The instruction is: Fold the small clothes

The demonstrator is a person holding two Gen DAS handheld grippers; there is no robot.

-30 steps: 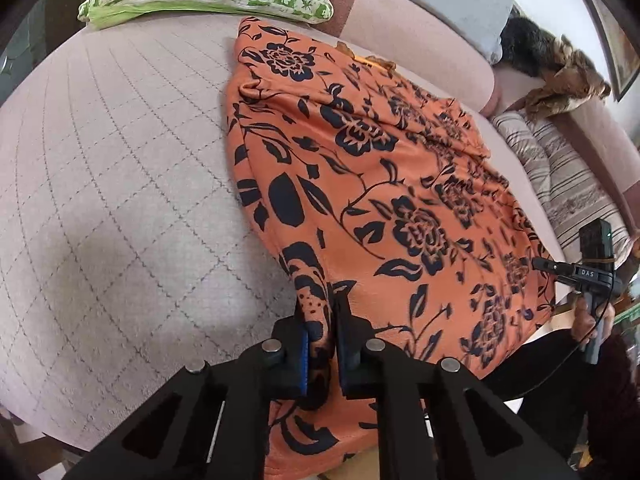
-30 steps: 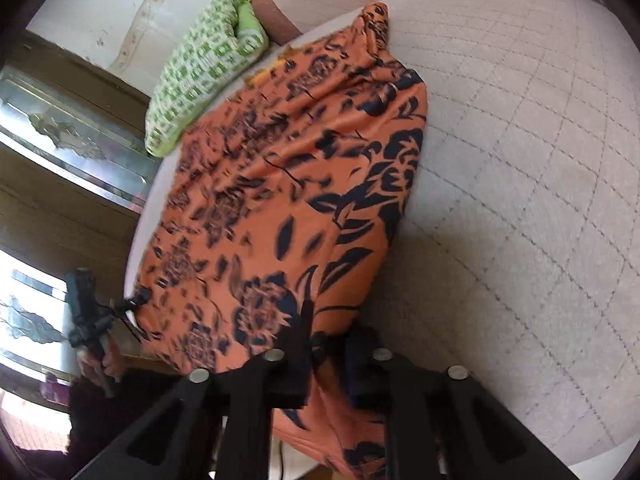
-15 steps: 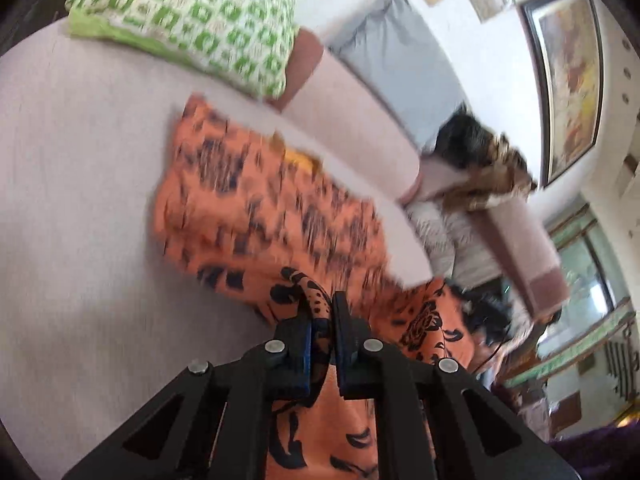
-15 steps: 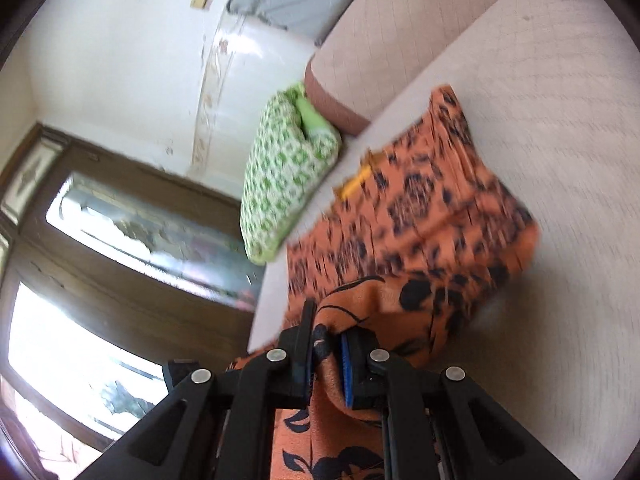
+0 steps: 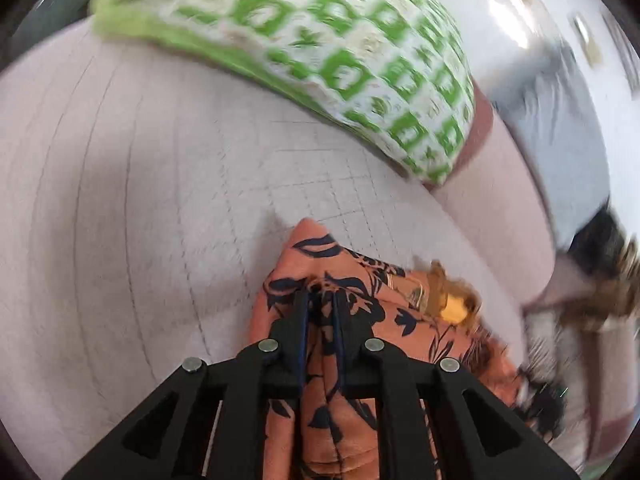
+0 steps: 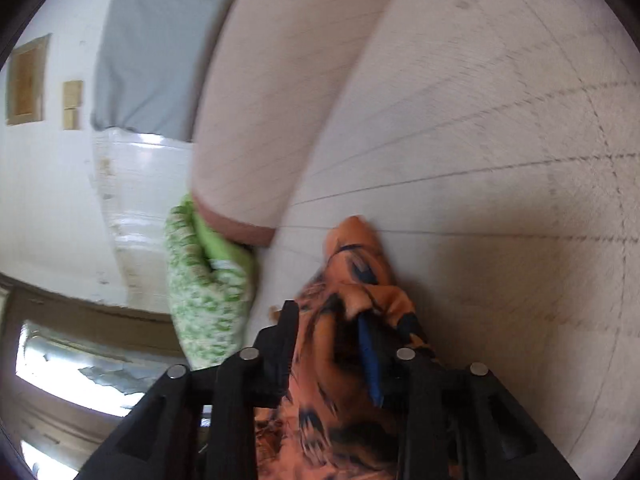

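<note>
We see the left claw point(image 5: 320, 300) pointing downward toward the quilted sofa seat point(image 5: 140, 200), and its two fingers are clenched on a fold of the orange floral cloth point(image 5: 352, 280). The cloth lies bunched on the seat just under the claw, and its far corner rests below the green and white pillow point(image 5: 320, 52), not touching it. The right claw point(image 6: 328, 320) also tilts downward over the same cloth point(image 6: 360, 264), near the backrest point(image 6: 280, 100) of the sofa. Its jaws are opening, and the fabric lies between them, draped against the blue pad of one finger point(image 6: 370, 360); the other finger stands apart from it. Both views are blurred.
</note>
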